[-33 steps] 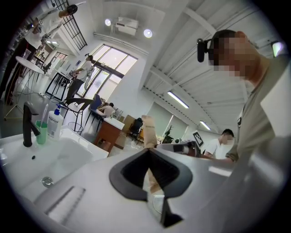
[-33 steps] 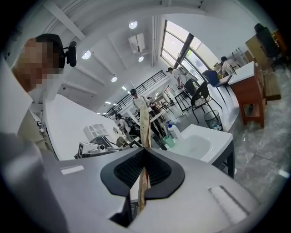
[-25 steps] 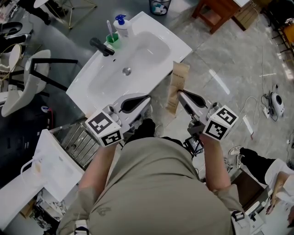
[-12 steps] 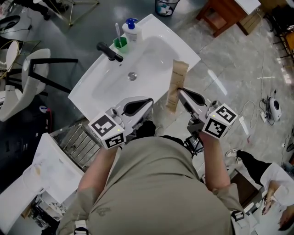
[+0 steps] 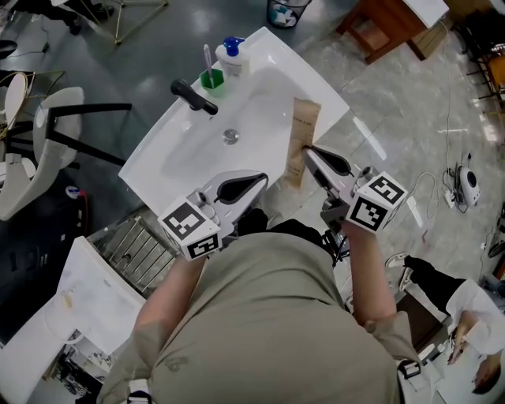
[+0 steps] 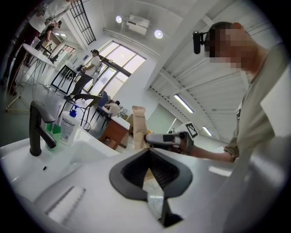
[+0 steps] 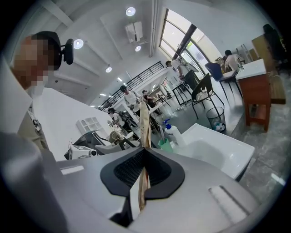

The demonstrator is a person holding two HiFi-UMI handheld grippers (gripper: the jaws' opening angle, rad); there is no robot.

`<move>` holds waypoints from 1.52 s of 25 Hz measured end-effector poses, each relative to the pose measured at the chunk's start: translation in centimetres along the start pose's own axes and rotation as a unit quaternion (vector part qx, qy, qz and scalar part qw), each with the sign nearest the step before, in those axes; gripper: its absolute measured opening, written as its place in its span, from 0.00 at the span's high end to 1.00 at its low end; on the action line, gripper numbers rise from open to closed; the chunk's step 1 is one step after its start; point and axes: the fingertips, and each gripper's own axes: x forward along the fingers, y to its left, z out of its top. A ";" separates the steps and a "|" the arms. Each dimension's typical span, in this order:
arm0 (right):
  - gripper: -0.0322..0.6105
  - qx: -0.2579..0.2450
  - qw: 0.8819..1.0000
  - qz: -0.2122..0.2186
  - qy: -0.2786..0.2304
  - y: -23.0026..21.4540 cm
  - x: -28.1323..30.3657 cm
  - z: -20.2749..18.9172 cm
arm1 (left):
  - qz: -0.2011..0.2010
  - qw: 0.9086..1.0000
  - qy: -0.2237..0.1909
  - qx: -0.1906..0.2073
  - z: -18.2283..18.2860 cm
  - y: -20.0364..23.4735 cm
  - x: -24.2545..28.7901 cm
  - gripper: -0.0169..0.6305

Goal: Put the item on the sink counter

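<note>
A tall brown paper bag hangs upright over the near right rim of the white sink counter. My right gripper is shut on the bag's lower part. In the right gripper view the bag stands edge-on between the jaws of the right gripper. My left gripper is shut with nothing in it, just before the counter's near edge. From the left gripper I see the bag to the right of the basin.
On the counter's far side stand a black faucet, a green cup with a toothbrush and a soap pump bottle. A waste bin and a wooden table are beyond. A metal rack is at the left.
The right gripper has carried the bag a little toward the sink, so the bag now overlaps the counter's rim. The left gripper has stayed shut near the front edge.
</note>
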 end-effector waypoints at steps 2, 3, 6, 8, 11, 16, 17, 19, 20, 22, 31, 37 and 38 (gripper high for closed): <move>0.93 0.000 1.000 -0.002 0.001 -0.2 0.3 0.2 | 0.002 1.000 -0.002 0.001 0.3 0.4 -0.1 0.97; 0.93 -0.001 1.000 -0.003 0.003 -0.3 0.5 0.3 | 0.003 1.000 -0.004 0.001 0.5 0.6 -0.2 0.97; 0.93 -0.004 1.000 -0.007 0.005 -0.7 1.1 0.6 | 0.007 1.000 -0.007 0.001 0.7 1.2 -0.5 0.97; 0.93 -0.006 1.000 -0.005 0.004 -1.0 1.4 0.7 | 0.009 1.000 -0.011 0.002 0.8 1.5 -0.7 0.97; 0.93 -0.008 1.000 -0.003 0.009 -1.1 1.9 0.9 | 0.016 1.000 -0.017 0.001 1.2 1.7 -1.0 0.97; 0.93 -0.010 1.000 0.003 0.017 -1.7 2.8 1.3 | 0.032 0.999 -0.023 0.001 1.7 2.5 -1.1 0.97; 0.93 -0.009 1.000 0.005 0.018 -1.9 3.0 1.4 | 0.035 0.999 -0.025 0.001 1.8 2.7 -1.1 0.97; 0.93 -0.008 1.000 0.010 0.021 -2.4 3.4 1.5 | 0.044 0.999 -0.027 0.001 2.0 3.2 -1.0 0.97; 0.93 -0.007 1.000 0.012 0.023 -2.6 3.6 1.6 | 0.049 0.998 -0.028 0.000 2.1 3.4 -1.0 0.97; 0.93 -0.007 0.999 0.018 0.027 -3.2 3.9 1.7 | 0.059 0.998 -0.030 -0.003 2.2 3.8 -0.8 0.97; 0.93 -0.007 0.998 0.036 0.055 -6.9 5.9 2.9 | 0.108 0.994 -0.028 -0.012 2.3 6.8 0.8 0.97; 0.93 -0.013 0.996 0.047 0.080 -10.2 7.5 3.2 | 0.138 0.990 -0.028 -0.019 2.5 8.6 2.1 0.97; 0.93 -0.013 0.995 0.047 0.085 -10.8 7.7 3.4 | 0.142 0.989 -0.027 -0.021 2.5 8.8 2.3 0.97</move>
